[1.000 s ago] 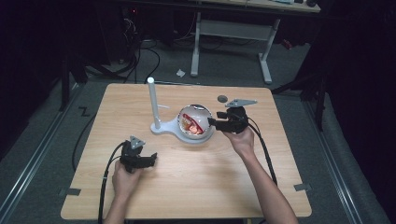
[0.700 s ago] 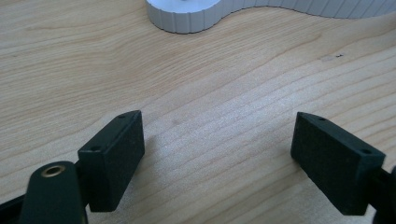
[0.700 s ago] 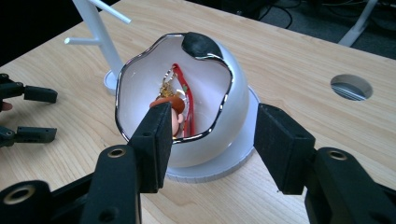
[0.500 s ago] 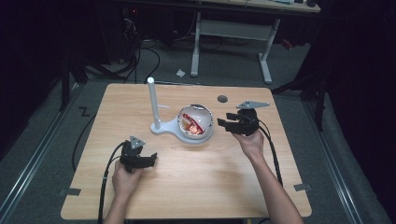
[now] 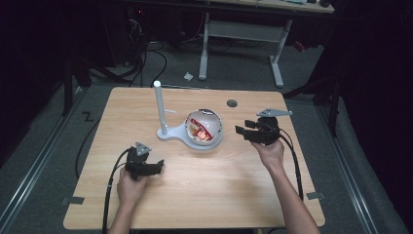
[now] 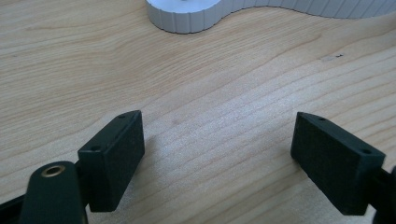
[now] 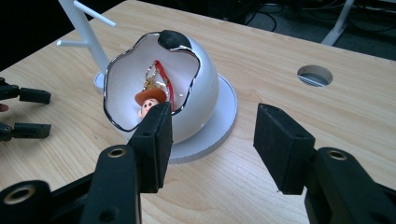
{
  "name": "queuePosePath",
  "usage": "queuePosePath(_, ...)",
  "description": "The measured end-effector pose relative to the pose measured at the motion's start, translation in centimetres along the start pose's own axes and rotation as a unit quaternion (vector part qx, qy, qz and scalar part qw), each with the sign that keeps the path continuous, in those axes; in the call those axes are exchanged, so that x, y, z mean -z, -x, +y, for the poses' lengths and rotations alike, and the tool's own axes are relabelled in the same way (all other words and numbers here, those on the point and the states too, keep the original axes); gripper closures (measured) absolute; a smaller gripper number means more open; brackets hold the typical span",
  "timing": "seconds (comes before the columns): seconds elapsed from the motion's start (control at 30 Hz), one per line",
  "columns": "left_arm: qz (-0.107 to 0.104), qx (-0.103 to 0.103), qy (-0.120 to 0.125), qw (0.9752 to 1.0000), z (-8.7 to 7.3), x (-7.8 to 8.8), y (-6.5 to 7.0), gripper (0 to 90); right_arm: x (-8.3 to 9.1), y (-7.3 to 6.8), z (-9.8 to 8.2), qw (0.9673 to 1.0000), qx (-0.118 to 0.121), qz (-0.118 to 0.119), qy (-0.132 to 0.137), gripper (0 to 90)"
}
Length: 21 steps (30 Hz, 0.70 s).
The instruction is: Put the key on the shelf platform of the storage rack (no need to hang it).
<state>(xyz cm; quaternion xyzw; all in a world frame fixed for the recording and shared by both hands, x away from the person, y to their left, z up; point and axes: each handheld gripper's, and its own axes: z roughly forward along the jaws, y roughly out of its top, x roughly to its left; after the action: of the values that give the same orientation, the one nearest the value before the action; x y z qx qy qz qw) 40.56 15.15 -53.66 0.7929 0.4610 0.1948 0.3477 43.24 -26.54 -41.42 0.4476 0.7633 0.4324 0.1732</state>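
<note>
Pale wood grain covers the table (image 5: 195, 195) in the high view, and near its middle stands a white egg-shaped shell (image 5: 204, 127) with a jagged open front, seated on a white stand (image 5: 175, 134) whose thin upright post (image 5: 159, 105) rises at the left. A small toy figure (image 5: 198, 132) with red and orange parts lies inside the shell. The right gripper (image 5: 242, 130) hovers just to the right of the shell, apart from it, its jaws pointing toward the shell and standing parted with nothing between them. The left gripper (image 5: 157, 166) sits nearer the person, below and left of the stand, well apart from the shell, with a dark cable trailing back along the forearm. A round hole (image 5: 232, 103) in the tabletop shows behind the shell. From the left gripper view, the two black jaws are spread wide over bare wood, gripping nothing, and the ribbed white edge of the stand (image 6: 187, 18) curves across the top. From the right gripper view, the jaws are released and apart, empty, with the shell (image 7: 205, 88) just ahead; its chrome-edged broken opening faces the camera and the toy figure (image 7: 149, 101), wearing a brown hat, rests at the bottom inside beside a red strap. The left gripper (image 7: 25, 112) appears at the far left edge.
</note>
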Motion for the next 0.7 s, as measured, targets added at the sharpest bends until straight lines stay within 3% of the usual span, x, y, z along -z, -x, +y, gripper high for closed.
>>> queuePosePath(0.7, 0.000, 0.000, 0.000, 1.0000, 0.0, 0.0, 0.0, 17.8, 2.3, 1.0, -1.2, 0.9998, -0.015, -0.009, 0.011, 47.5)
